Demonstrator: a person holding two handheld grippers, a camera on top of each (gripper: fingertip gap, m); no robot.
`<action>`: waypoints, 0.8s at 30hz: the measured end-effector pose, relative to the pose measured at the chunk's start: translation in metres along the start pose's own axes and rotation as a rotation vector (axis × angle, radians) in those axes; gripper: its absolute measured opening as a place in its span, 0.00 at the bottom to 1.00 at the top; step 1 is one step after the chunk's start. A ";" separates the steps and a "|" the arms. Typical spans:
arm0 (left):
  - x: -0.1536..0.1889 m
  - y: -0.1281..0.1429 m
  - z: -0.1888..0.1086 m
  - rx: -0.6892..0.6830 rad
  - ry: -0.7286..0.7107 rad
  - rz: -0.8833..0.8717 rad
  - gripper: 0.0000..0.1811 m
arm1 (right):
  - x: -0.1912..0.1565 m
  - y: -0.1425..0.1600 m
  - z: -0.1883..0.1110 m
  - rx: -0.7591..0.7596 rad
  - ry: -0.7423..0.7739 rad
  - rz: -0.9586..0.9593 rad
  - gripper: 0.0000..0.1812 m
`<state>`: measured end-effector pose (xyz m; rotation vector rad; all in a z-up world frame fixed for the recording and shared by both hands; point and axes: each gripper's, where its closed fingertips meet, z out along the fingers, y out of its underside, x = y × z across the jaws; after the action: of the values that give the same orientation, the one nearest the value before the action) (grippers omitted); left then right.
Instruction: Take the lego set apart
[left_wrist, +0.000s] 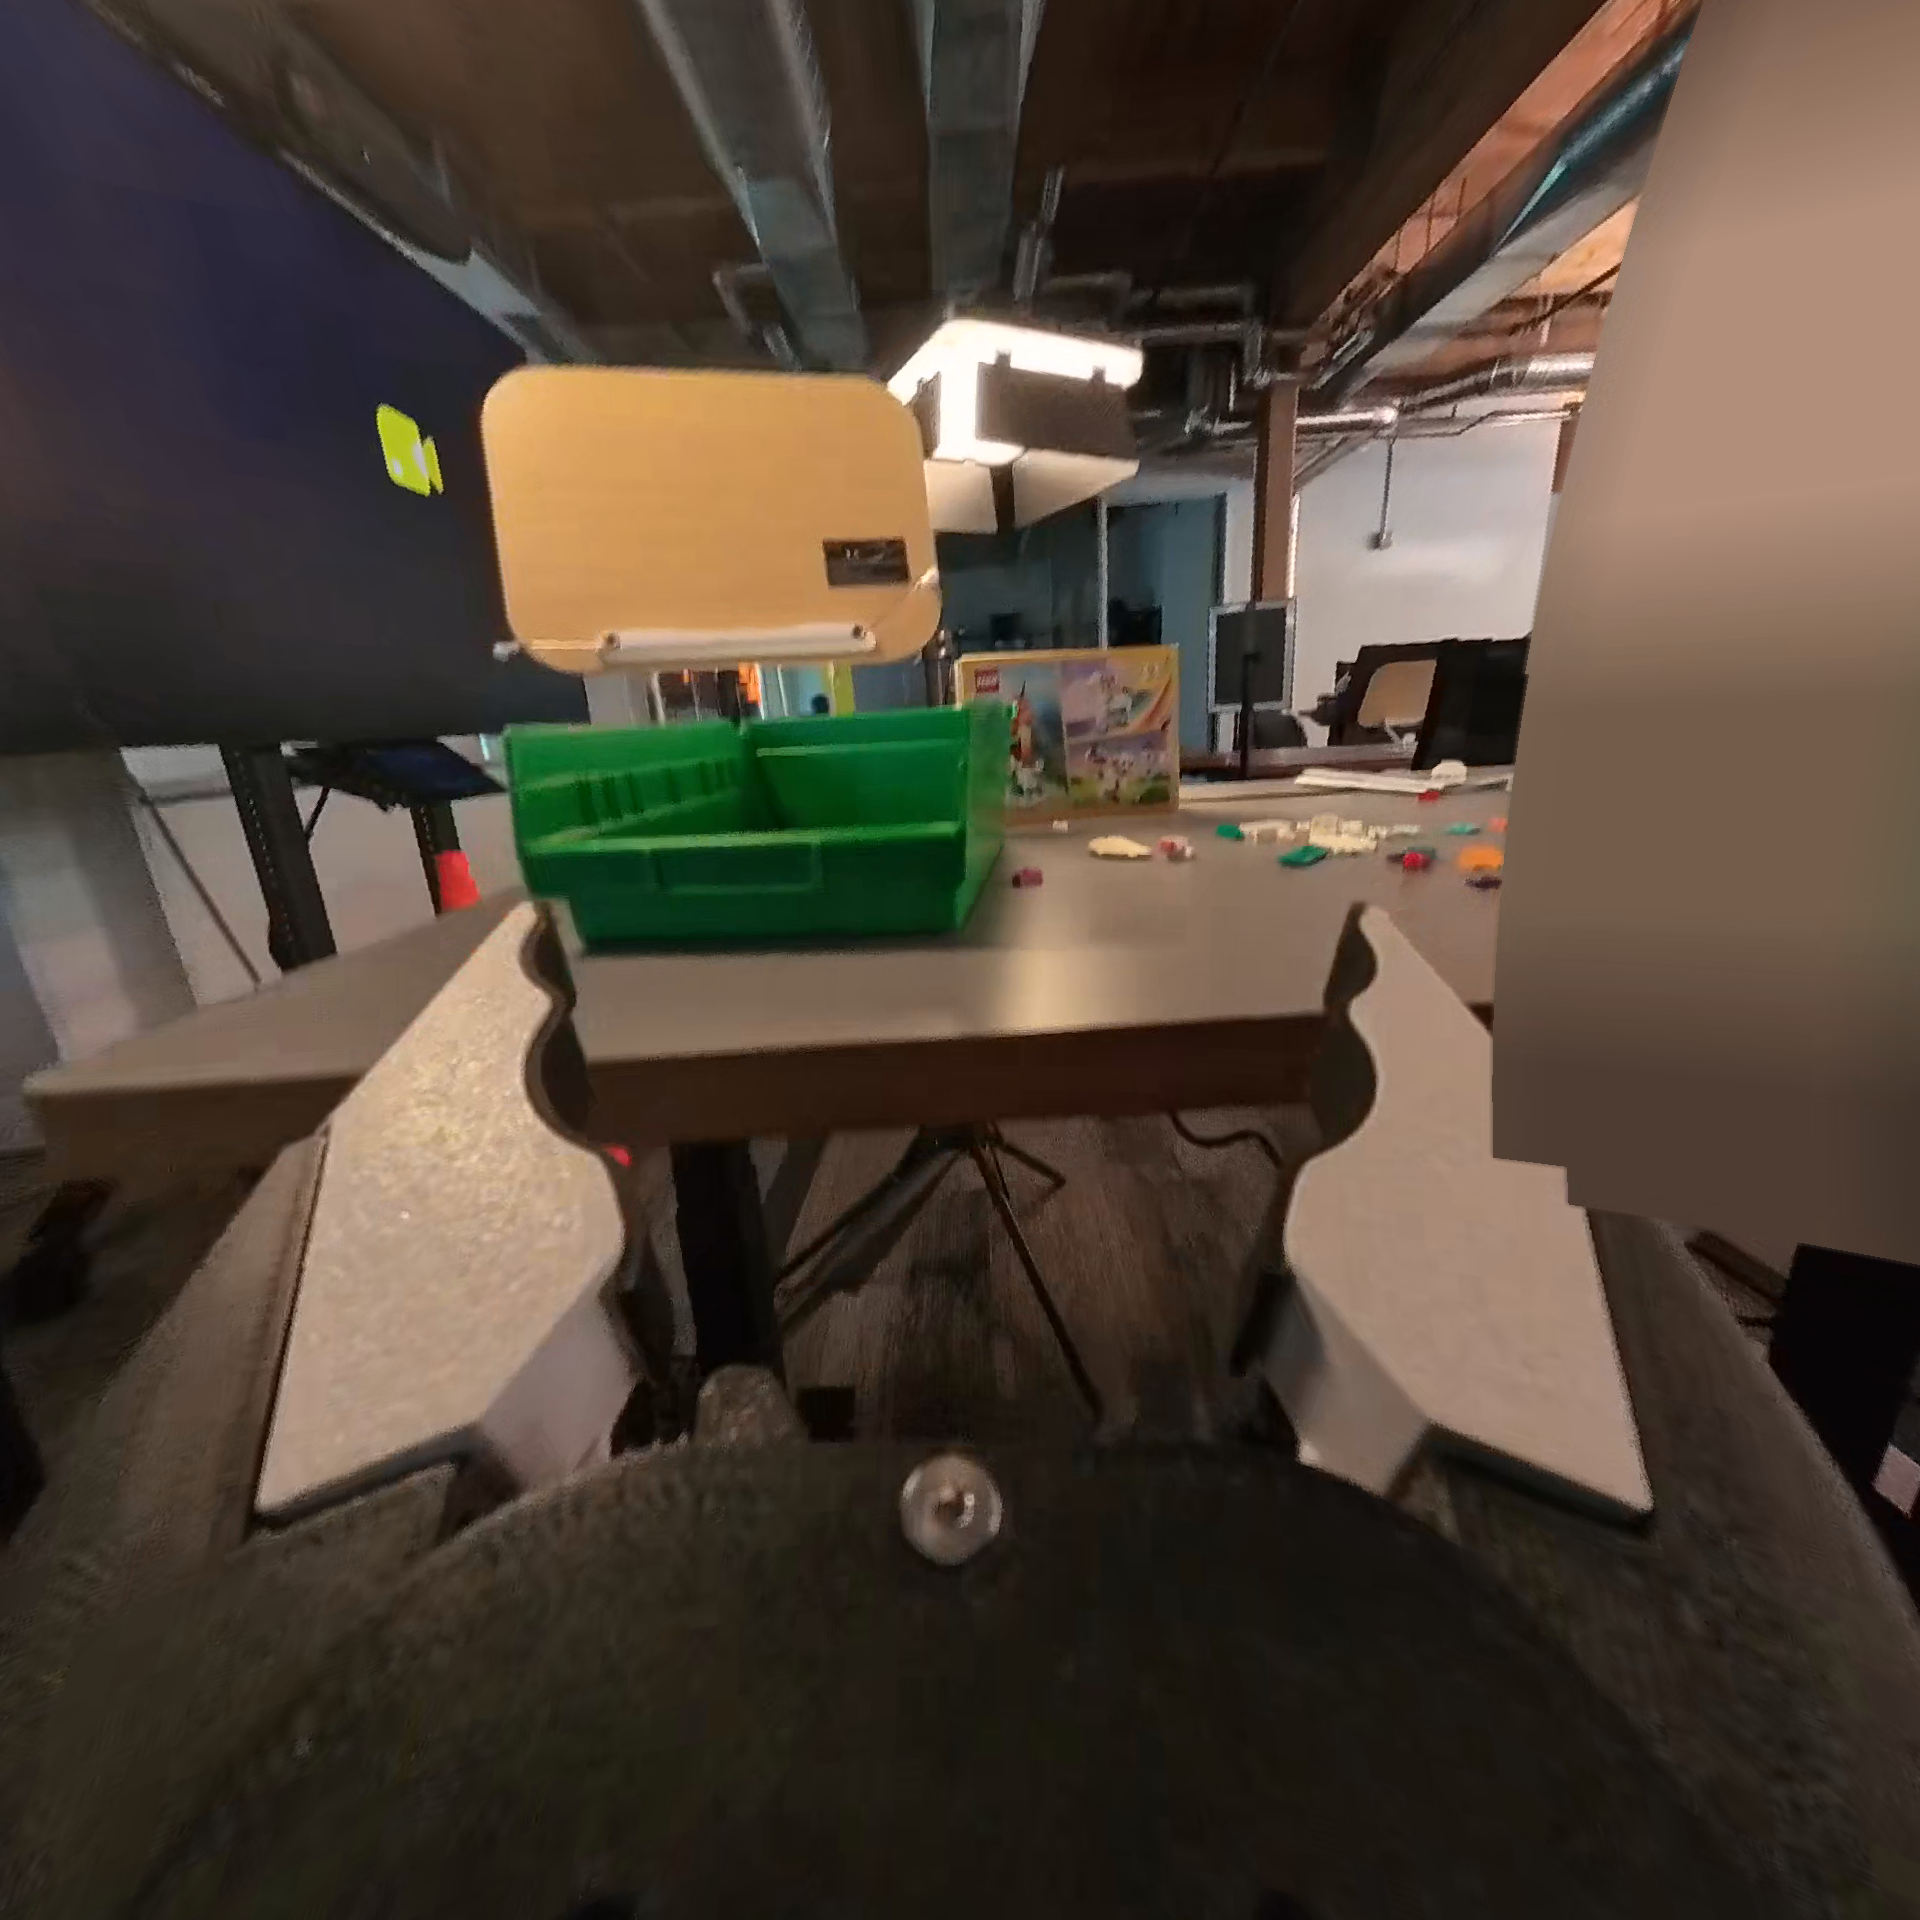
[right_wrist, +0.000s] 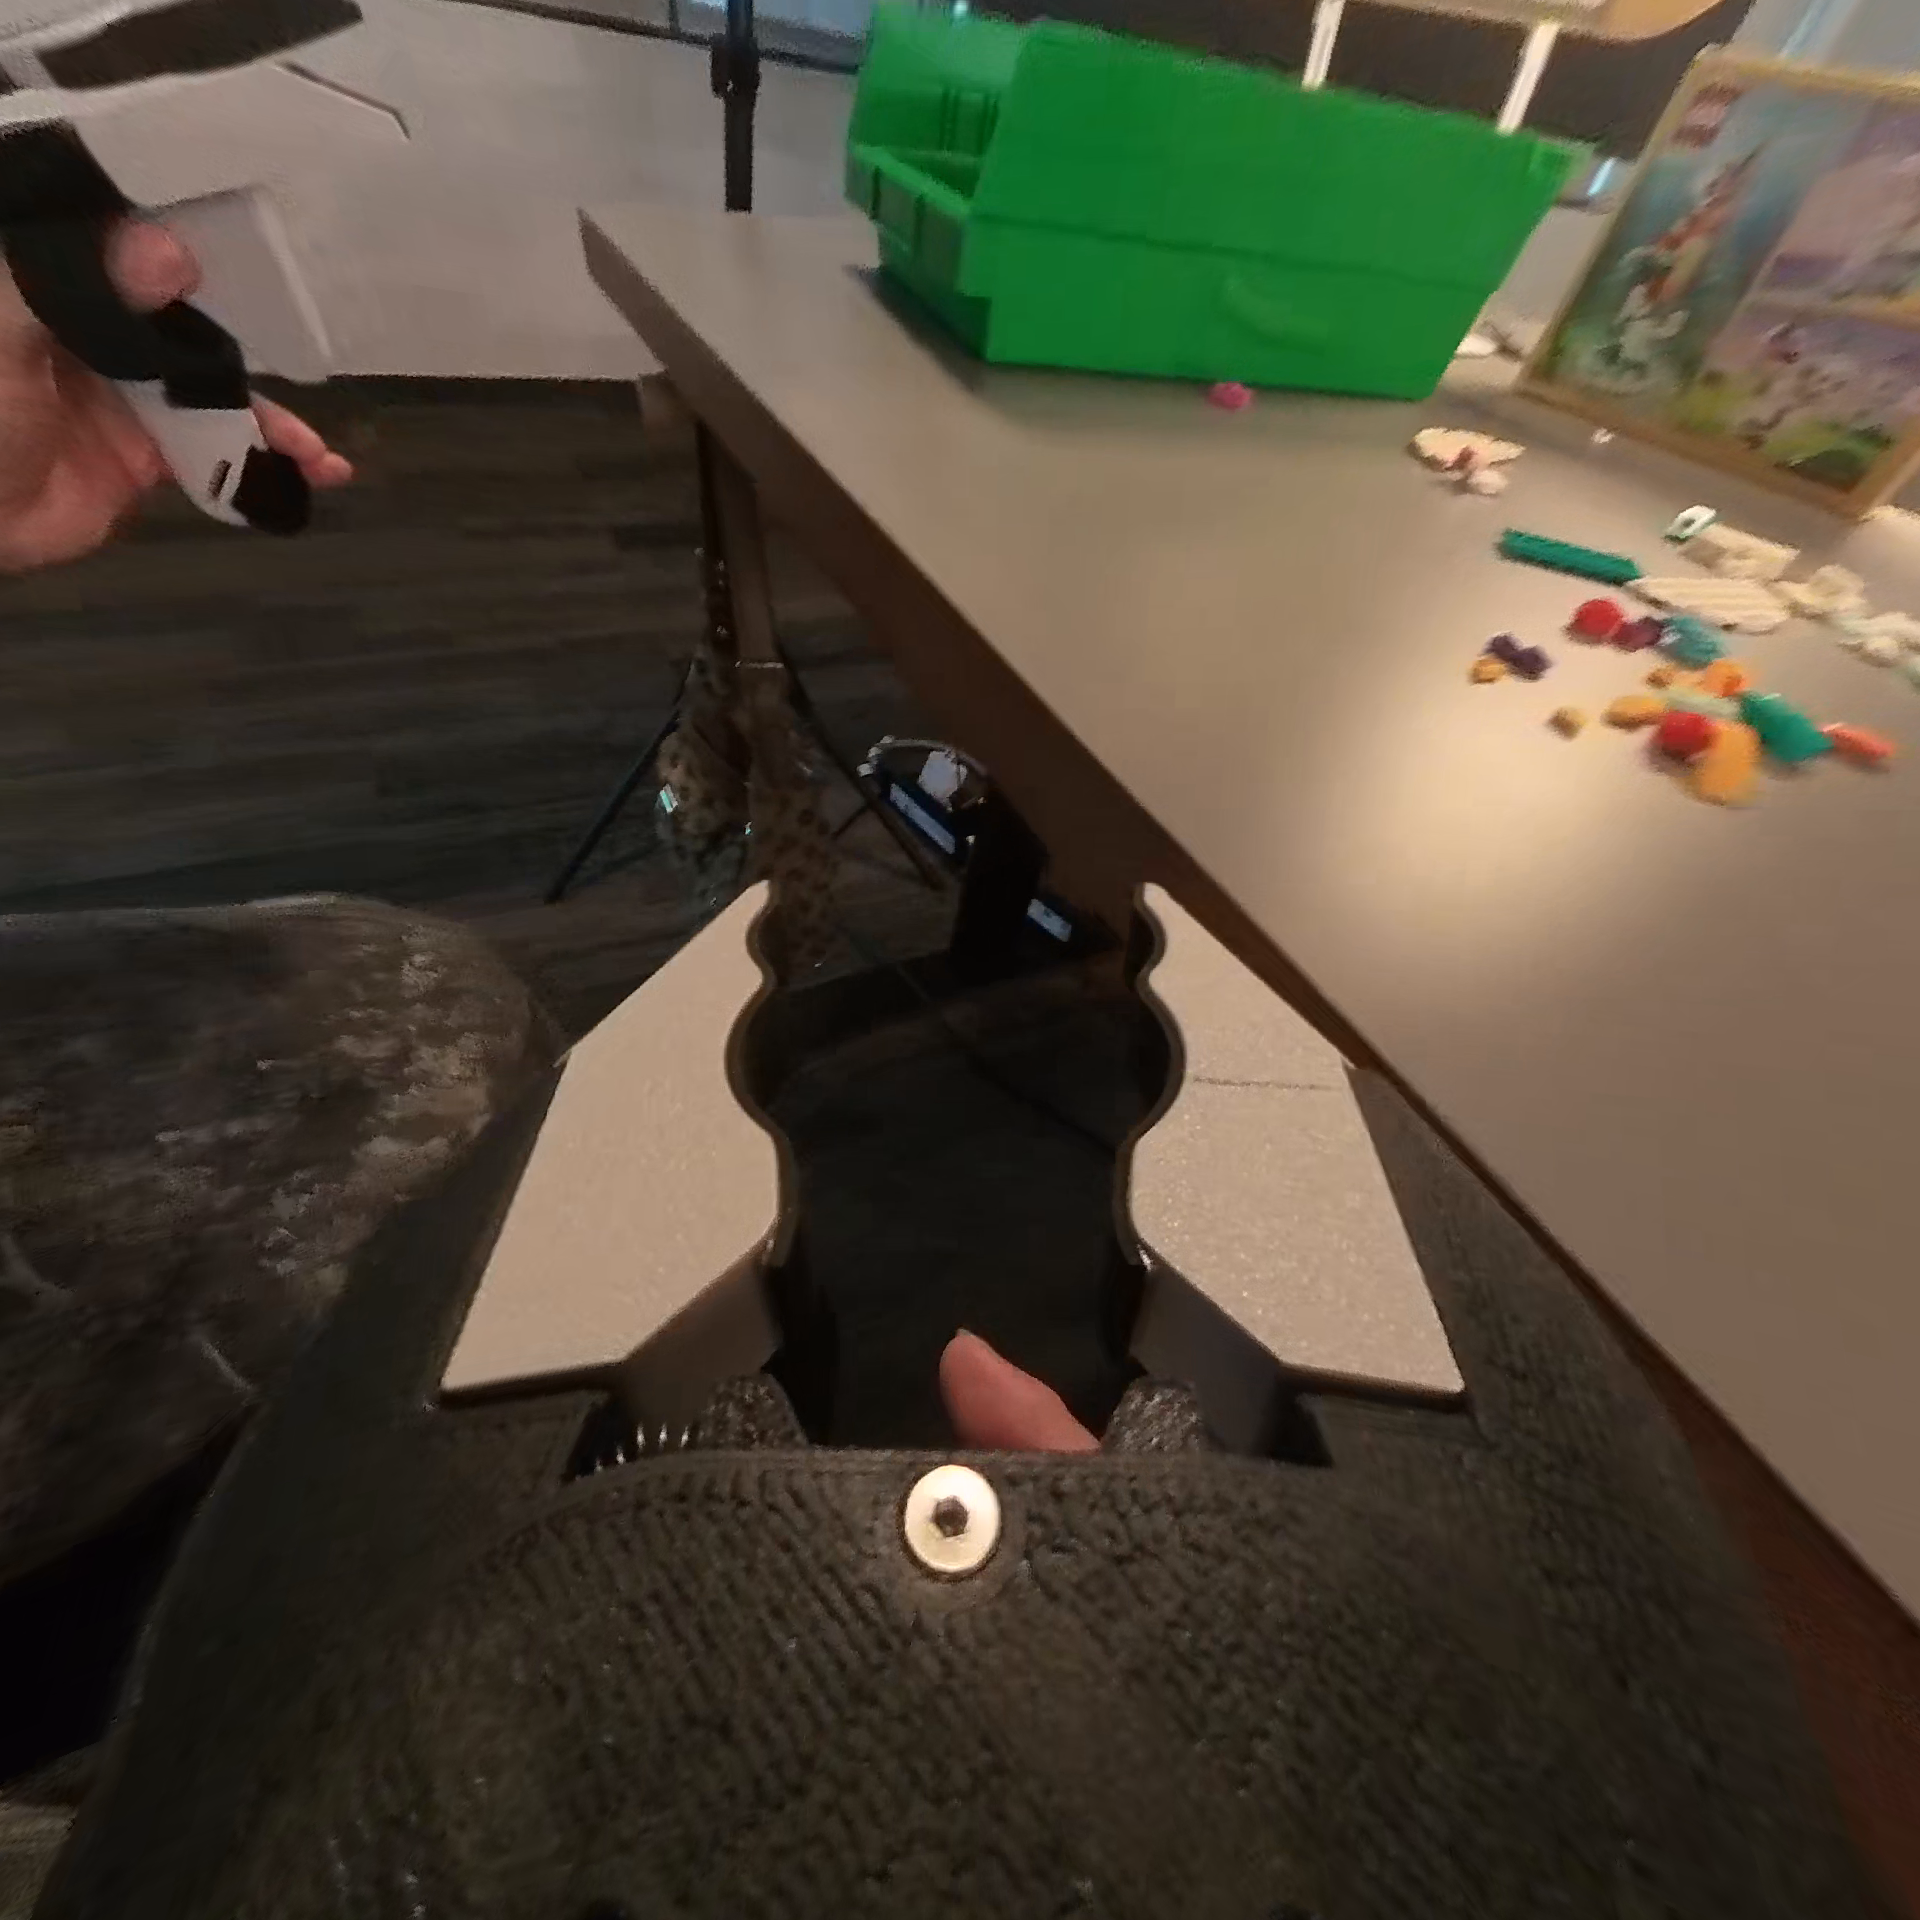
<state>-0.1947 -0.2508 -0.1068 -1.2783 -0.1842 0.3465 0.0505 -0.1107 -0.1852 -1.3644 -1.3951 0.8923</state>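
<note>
Loose lego pieces (left_wrist: 1340, 836) in white, green, red and orange lie scattered on the grey table (left_wrist: 1039, 966); in the right wrist view they (right_wrist: 1714, 675) lie at the right. My left gripper (left_wrist: 951, 935) is wide open and empty, held in front of the table's near edge. My right gripper (right_wrist: 951, 914) is open and empty, held below and left of the table edge (right_wrist: 935, 623). The left gripper's handle (right_wrist: 156, 343) shows in a hand at the upper left of the right wrist view.
A green plastic bin (left_wrist: 758, 821) stands on the table's near left corner, also in the right wrist view (right_wrist: 1174, 208). The lego box (left_wrist: 1081, 732) stands upright behind it (right_wrist: 1745, 301). A wooden chair back (left_wrist: 707, 520) and a dark screen (left_wrist: 208, 468) lie beyond. Tripod legs (left_wrist: 935, 1226) stand under the table.
</note>
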 end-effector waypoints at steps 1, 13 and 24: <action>-0.002 0.009 -0.008 -0.022 -0.003 -0.014 0.77 | -0.004 0.005 0.003 -0.013 -0.014 0.004 0.35; -0.017 0.091 -0.108 -0.237 -0.044 -0.091 0.80 | -0.033 0.051 0.000 -0.048 0.012 0.035 0.35; -0.033 0.085 -0.171 -0.148 -0.151 0.020 0.86 | 0.001 0.071 -0.079 -0.008 0.375 0.040 0.37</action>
<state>-0.1825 -0.3962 -0.2346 -1.4013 -0.3298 0.4539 0.1467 -0.1107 -0.2309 -1.4808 -1.0870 0.6155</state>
